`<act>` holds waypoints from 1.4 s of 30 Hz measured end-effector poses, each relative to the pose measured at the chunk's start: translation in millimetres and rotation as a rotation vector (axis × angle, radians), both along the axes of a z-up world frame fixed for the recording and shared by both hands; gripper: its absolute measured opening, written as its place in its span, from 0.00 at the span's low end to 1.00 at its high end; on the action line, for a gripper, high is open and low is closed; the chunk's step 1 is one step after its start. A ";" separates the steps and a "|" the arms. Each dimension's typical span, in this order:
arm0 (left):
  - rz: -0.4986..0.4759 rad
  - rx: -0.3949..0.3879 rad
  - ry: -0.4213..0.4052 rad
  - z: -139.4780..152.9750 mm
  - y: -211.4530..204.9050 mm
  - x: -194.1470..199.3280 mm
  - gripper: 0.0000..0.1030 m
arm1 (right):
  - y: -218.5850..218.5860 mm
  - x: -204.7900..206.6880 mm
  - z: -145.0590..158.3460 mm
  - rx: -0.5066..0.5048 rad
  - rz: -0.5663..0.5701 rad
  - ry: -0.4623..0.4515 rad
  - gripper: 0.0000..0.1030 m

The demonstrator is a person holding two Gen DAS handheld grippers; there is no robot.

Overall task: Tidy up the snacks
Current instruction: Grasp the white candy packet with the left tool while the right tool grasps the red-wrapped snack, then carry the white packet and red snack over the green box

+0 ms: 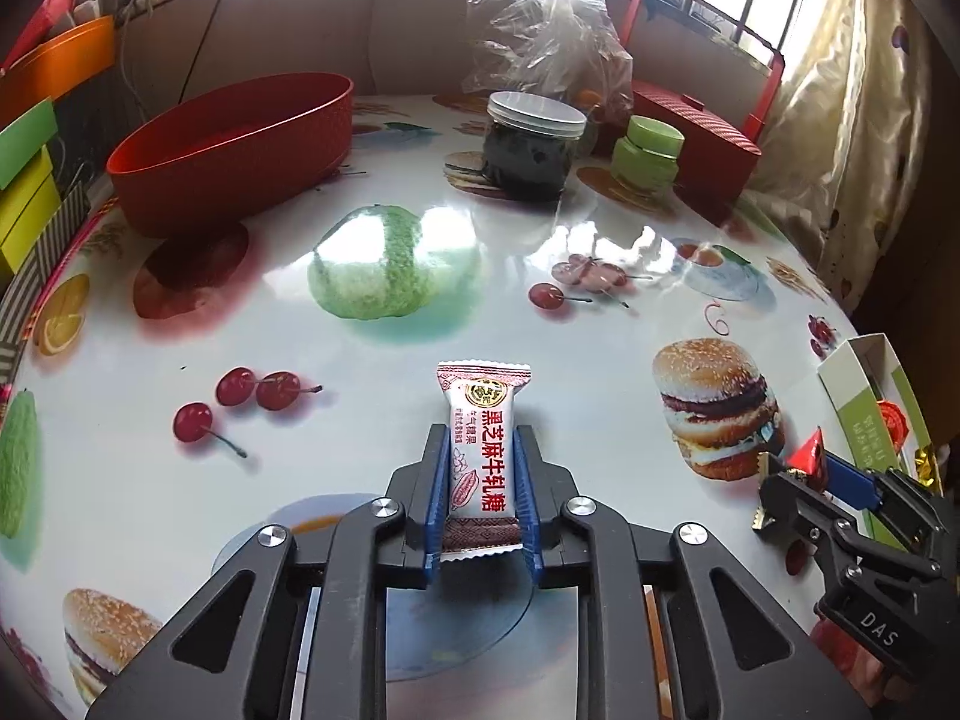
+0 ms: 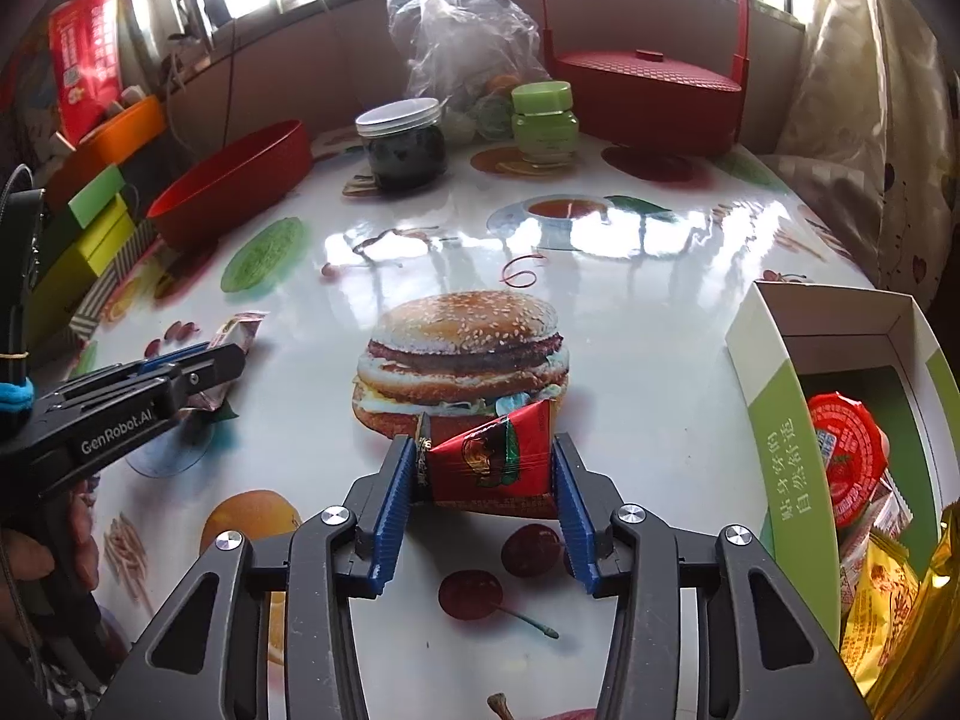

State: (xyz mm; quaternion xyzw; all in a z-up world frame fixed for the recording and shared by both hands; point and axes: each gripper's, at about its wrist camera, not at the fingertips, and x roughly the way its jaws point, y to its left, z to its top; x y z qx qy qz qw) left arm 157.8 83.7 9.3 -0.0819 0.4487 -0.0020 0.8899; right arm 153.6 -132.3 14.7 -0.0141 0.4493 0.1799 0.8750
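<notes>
My left gripper point(image 1: 482, 438) is shut on a white nougat candy with red Chinese lettering point(image 1: 482, 456), held just above the printed tablecloth. It also shows from the side in the right wrist view point(image 2: 231, 354) with the candy point(image 2: 237, 330) in it. My right gripper point(image 2: 485, 450) is shut on a red triangular snack packet point(image 2: 495, 462) over the printed burger. That gripper shows at the right edge of the left wrist view point(image 1: 786, 480) with the red packet point(image 1: 810, 450). A green and white open box point(image 2: 780, 438) with several snacks inside stands at the right.
A red oval basket point(image 1: 234, 150) sits at the back left. A dark jar with a clear lid point(image 1: 531, 144), a green jar point(image 1: 648, 153), a plastic bag point(image 1: 540, 30) and a red handled box point(image 2: 648, 84) stand at the back. Coloured boxes point(image 2: 90, 240) lie beyond the left table edge.
</notes>
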 end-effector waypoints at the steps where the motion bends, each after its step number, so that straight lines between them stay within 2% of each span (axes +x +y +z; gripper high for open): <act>1: 0.007 0.005 -0.004 -0.2 0.5 -1.5 0.21 | -0.5 -0.6 0.2 0.001 -0.002 0.000 0.42; 10: -0.012 -0.019 -0.034 8.9 -2.7 -11.6 0.20 | -4.1 -6.2 5.4 0.021 -0.012 -0.011 0.41; 13: -0.028 -0.005 -0.047 14.4 -7.5 -15.6 0.20 | -6.2 -8.7 8.7 0.028 -0.016 -0.019 0.41; 27: -0.099 -0.019 -0.097 38.3 -34.8 -36.1 0.21 | -30.3 -31.6 34.1 0.067 -0.053 -0.072 0.41; 42: -0.223 -0.036 -0.149 64.0 -87.8 -51.3 0.21 | -75.7 -56.4 53.0 0.091 -0.133 -0.113 0.41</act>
